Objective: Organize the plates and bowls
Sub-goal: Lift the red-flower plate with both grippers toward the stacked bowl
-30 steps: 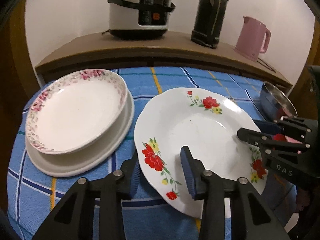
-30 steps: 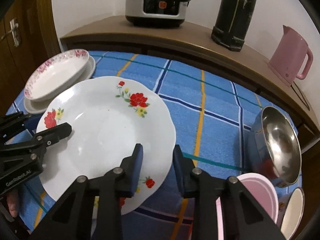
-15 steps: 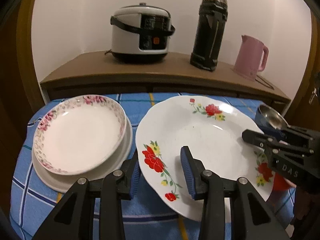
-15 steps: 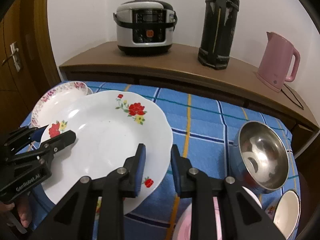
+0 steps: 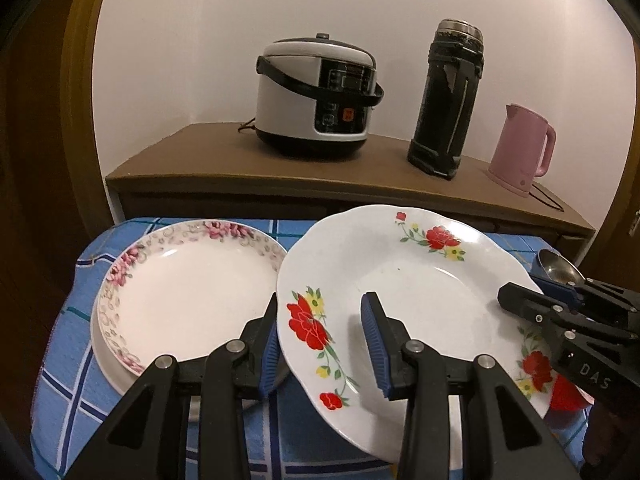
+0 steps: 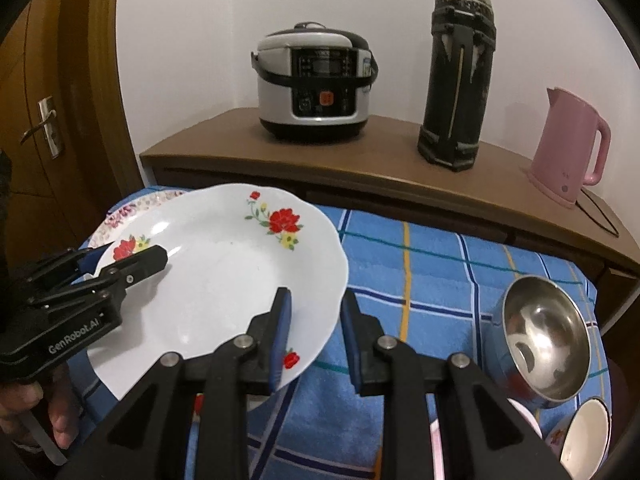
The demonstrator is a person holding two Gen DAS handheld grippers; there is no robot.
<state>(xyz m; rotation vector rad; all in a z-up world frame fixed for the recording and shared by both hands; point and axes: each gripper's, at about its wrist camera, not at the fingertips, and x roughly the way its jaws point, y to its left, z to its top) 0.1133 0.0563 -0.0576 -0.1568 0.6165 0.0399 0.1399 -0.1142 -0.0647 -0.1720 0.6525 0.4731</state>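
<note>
White glazed china with red flowers on a scalloped rim, the big plate (image 5: 404, 280) hangs between my two grippers, clear of the blue checked cloth on the worktop (image 6: 440, 264). My left gripper (image 5: 320, 344) has its jaws closed over the plate's left rim, one pad under it and one on top, and my right gripper (image 6: 314, 336) bites the opposite rim the same way, so the line between my two grips runs side to side across the plate. Just to the left sits the stack I judge it belongs on: a shallow white plate with a pink floral border (image 5: 188, 296) resting on a plain white plate beneath. My left hand is the nearer one, and the red-flowered rim already overlaps the stack's right edge in the left wrist view. I would carry it leftward and level, with enough height to pass over the pink rim. To the right a tilted shiny steel bowl (image 6: 544, 344) stands well apart, with open cloth between. Behind, the wooden sideboard (image 5: 280, 164) edge limits room forward.
</note>
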